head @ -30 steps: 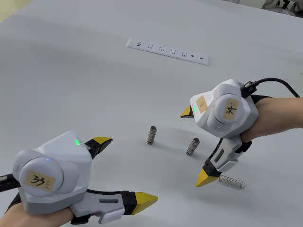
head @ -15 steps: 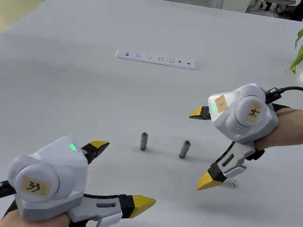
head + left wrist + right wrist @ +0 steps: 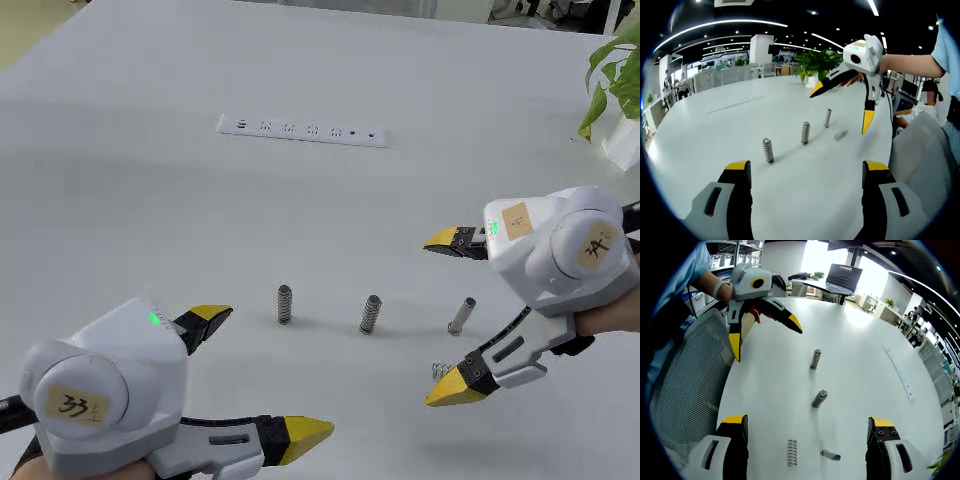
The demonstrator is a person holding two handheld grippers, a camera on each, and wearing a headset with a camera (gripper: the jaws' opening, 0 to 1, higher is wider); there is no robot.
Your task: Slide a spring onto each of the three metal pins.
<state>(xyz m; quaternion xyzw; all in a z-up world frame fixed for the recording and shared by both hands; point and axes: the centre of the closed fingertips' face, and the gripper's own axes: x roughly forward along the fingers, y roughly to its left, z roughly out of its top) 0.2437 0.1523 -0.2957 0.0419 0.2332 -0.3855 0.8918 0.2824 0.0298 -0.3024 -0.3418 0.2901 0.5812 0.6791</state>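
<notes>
an open-plan office, with rows of desks (image 3: 715,80), a screen (image 3: 845,276) and strip ceiling lights (image 3: 720,22).

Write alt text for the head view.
Three pins stand on a table: left pin and middle pin carry springs, right pin is bare, a loose spring near it. Open left gripper and right gripper hover either side.

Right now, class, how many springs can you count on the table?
3. One sits on the left pin, one on the middle pin, and a loose spring lies flat beside the bare pin.
</notes>
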